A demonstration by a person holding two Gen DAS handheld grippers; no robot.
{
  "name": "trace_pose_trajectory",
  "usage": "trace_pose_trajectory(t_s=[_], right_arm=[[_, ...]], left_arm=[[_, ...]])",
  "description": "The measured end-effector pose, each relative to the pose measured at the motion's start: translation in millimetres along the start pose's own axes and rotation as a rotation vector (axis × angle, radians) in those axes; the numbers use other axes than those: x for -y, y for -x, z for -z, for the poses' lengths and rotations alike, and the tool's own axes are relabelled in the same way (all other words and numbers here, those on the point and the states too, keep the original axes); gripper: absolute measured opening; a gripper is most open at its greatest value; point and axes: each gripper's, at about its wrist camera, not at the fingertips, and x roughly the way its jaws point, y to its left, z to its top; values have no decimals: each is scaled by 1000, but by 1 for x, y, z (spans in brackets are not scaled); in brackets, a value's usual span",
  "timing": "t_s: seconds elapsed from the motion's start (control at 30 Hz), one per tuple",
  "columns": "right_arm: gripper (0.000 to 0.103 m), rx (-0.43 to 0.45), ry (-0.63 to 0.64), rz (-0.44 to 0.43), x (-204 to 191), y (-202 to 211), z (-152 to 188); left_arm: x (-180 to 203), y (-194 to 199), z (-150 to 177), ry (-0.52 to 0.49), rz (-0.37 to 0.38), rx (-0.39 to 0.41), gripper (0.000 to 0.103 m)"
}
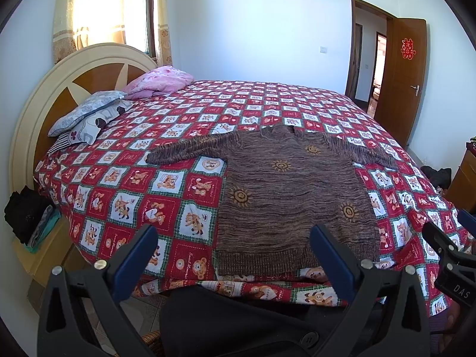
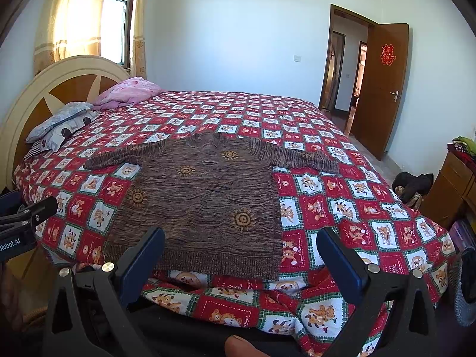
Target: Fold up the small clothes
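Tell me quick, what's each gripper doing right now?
Left gripper: open, holding nothing, short of the brown sweater.
Right gripper: open, holding nothing.

Sunlit curtained window (image 1: 98, 9), round headboard (image 1: 59, 89), white walls (image 2: 238, 29), open wooden door (image 2: 383, 89).

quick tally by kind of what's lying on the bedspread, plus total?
Brown sweater, spread flat with sleeves out: 1
Pillows by the headboard, grey-blue patterned and white patterned under it: 2
Pink folded quilt: 1
Total: 4

A striped edge peeks out under the pillows; I cannot tell what it is, so it is not counted.
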Motion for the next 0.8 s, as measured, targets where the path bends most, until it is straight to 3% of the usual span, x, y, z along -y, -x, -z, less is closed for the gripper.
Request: trace_pose_trajectory(t_s=[0.8], right_arm=[[102, -19, -5, -14, 0, -5, 1]], left_arm=[[0, -6, 11, -3, 5, -18, 103]])
